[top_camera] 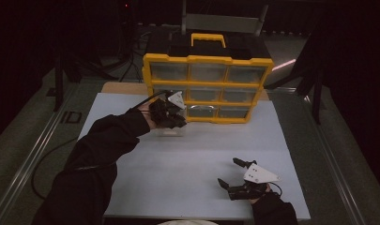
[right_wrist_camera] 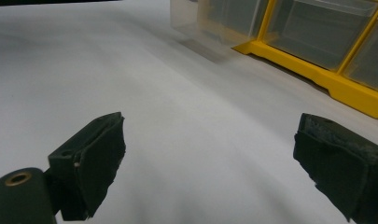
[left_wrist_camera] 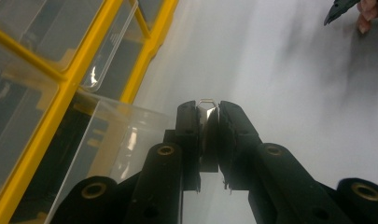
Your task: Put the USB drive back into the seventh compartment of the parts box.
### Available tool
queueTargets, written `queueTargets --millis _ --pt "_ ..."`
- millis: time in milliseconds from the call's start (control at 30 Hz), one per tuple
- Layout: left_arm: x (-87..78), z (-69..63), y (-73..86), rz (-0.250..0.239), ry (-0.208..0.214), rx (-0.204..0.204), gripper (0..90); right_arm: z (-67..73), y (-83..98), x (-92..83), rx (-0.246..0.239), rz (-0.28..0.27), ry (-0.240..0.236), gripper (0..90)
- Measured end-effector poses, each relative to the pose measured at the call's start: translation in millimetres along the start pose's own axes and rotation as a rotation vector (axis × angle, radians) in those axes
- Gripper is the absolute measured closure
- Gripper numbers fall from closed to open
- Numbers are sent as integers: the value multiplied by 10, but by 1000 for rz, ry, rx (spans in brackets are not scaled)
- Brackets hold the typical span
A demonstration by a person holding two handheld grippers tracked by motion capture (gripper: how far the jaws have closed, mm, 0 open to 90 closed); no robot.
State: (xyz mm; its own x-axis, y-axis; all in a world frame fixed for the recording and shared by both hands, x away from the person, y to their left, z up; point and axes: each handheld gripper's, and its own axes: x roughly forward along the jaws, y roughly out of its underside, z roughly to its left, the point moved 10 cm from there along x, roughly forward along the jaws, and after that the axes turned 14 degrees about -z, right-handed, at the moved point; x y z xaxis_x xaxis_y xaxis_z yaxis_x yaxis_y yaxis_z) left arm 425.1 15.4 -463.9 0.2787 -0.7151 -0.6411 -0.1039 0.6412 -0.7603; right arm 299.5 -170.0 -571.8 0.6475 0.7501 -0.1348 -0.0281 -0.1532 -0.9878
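The left gripper (left_wrist_camera: 208,116) has its jaws pinched on the front tab of a clear plastic drawer (left_wrist_camera: 114,140), which sticks out of the bottom row of the yellow organizer cabinet (top_camera: 207,60) onto the white counter (top_camera: 187,159). The right gripper (top_camera: 232,173) rests near the counter's front edge, well apart, jaws spread with nothing between them.
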Motion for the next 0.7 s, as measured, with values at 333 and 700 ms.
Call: queueTargets --millis 333,700 --pt "-49 172 51 12 -40 -36 797 3 -5 -4 0 -3 2 89" --pt "-71 346 152 6 -83 -88 797 -3 1 -2 0 1 4 90"
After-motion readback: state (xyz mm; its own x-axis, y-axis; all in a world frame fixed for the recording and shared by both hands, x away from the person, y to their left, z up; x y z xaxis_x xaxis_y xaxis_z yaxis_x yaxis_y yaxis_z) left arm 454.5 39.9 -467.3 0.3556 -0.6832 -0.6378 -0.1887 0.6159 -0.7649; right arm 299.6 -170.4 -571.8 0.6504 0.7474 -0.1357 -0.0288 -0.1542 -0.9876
